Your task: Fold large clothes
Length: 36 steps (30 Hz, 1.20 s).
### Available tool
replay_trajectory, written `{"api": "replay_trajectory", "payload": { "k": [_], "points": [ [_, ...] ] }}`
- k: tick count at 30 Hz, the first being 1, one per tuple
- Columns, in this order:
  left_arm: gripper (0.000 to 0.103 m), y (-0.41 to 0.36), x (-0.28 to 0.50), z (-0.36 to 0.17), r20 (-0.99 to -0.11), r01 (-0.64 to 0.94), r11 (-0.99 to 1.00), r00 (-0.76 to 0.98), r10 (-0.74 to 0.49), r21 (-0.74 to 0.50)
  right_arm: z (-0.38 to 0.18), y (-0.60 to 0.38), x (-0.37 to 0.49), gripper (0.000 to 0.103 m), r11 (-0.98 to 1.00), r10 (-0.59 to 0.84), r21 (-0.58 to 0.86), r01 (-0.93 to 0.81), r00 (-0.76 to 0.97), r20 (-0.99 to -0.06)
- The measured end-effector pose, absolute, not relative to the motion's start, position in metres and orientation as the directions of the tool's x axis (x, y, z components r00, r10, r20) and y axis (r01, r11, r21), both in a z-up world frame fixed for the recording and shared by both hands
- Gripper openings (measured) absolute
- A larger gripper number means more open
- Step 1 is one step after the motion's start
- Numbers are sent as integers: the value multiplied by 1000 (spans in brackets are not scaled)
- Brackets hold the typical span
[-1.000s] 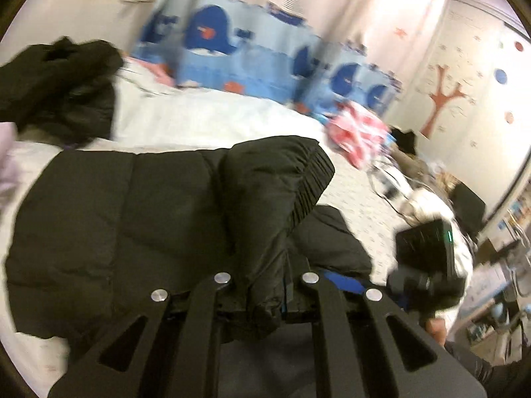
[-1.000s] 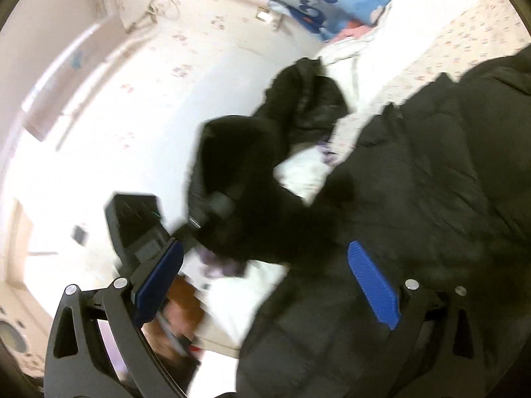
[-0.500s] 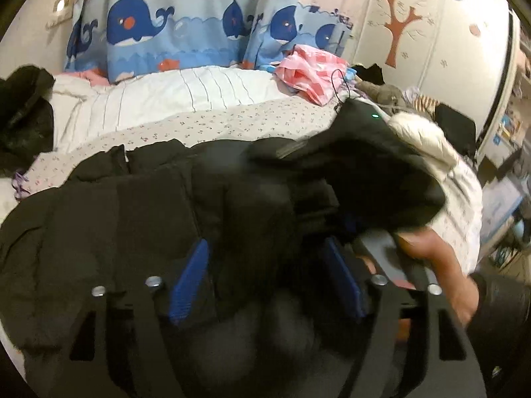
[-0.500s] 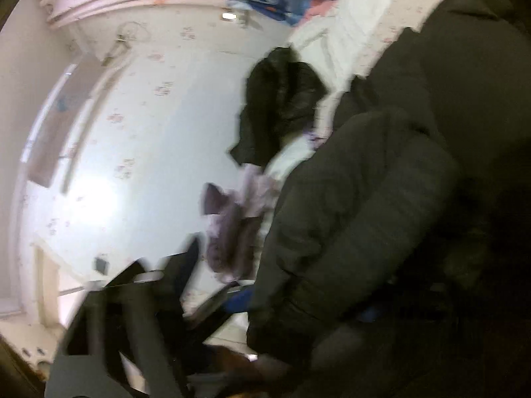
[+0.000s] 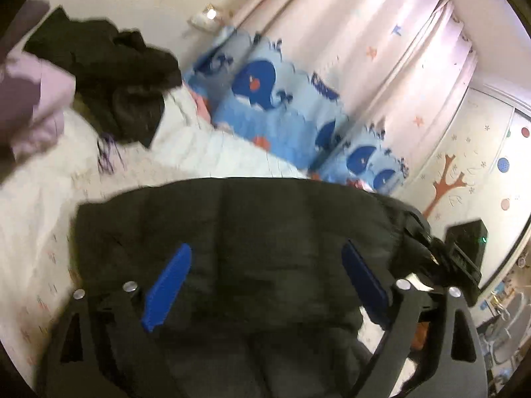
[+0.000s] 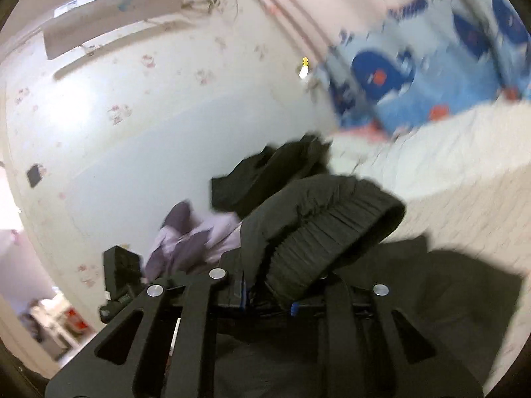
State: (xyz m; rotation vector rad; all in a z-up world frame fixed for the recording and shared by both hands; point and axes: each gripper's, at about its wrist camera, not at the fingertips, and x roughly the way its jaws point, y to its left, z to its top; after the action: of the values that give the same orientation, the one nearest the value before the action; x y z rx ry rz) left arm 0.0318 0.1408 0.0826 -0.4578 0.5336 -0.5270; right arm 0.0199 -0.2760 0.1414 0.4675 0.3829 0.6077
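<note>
While spread on bed (image 5: 39,219): black puffer jacket (image 5: 252,232), central.
Handling: judged soft, bulky, slippery shell; grip ribbed cuffs, hems.
Left gripper (image 5: 265,282): fingers spread, empty.
Right gripper (image 6: 282,293): pinching sleeve cuff (image 6: 335,229).

Two wrist cameras, close over the bed

We look from each gripper low across the black jacket (image 5: 265,232) toward the whale curtain (image 5: 282,106); both views share the dark clothes pile (image 6: 265,172) far left.
</note>
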Motion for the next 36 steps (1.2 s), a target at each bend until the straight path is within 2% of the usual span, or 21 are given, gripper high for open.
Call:
{"api": "replay_trajectory", "payload": {
  "k": [2,5,10,11,13,16,18,21,23,26,28,29,30,33,35,36],
  "points": [
    [89,136,43,84,-371,346,795,744,-556,-497,130,-297,28,16,761,570,522,-386,782,-253],
    [89,119,70,64,-436,338,809,708,-555,-481,84,-330,53,16,821,471,523,-228,789,-395],
    [89,98,116,-11,-644,257,885,611,-461,-389,-14,-359,79,16,853,408,520,-43,676,-614],
    [89,95,125,-30,-696,243,906,581,-422,-347,-28,-360,83,17,857,409,514,-30,647,-643],
    [89,91,131,-48,-739,258,923,555,-382,-284,-46,-364,85,19,854,430,519,-23,592,-682],
    [89,91,125,-49,-756,277,930,547,-359,-241,-49,-374,74,28,857,430,516,-12,568,-702],
    [89,94,120,-38,-744,279,926,556,-370,-253,-45,-382,57,40,863,409,505,6,580,-705],
    [89,96,113,-20,-707,291,919,589,-391,-266,-37,-389,42,55,904,329,425,41,566,-756],
    [89,97,116,-17,-718,285,925,586,-376,-253,-25,-384,34,60,931,260,360,63,577,-774],
    [89,104,118,-14,-717,265,924,584,-380,-274,4,-371,20,70,983,45,145,114,616,-787],
    [89,107,117,-8,-698,272,921,600,-389,-279,22,-366,14,73,985,-96,22,170,654,-751],
    [89,107,118,-7,-695,275,921,604,-390,-277,32,-365,8,73,984,-92,43,172,704,-704],
    [89,106,120,-7,-695,280,920,604,-390,-274,44,-364,-2,75,982,-16,140,127,792,-610],
    [89,99,132,-19,-719,285,924,583,-379,-256,46,-354,-1,78,941,235,332,-69,838,-492],
    [89,95,138,-31,-739,280,925,560,-374,-255,27,-343,16,78,929,304,348,-128,799,-519],
    [89,94,141,-40,-753,274,929,549,-363,-249,8,-338,31,78,933,304,344,-108,747,-591]
  ]
}}
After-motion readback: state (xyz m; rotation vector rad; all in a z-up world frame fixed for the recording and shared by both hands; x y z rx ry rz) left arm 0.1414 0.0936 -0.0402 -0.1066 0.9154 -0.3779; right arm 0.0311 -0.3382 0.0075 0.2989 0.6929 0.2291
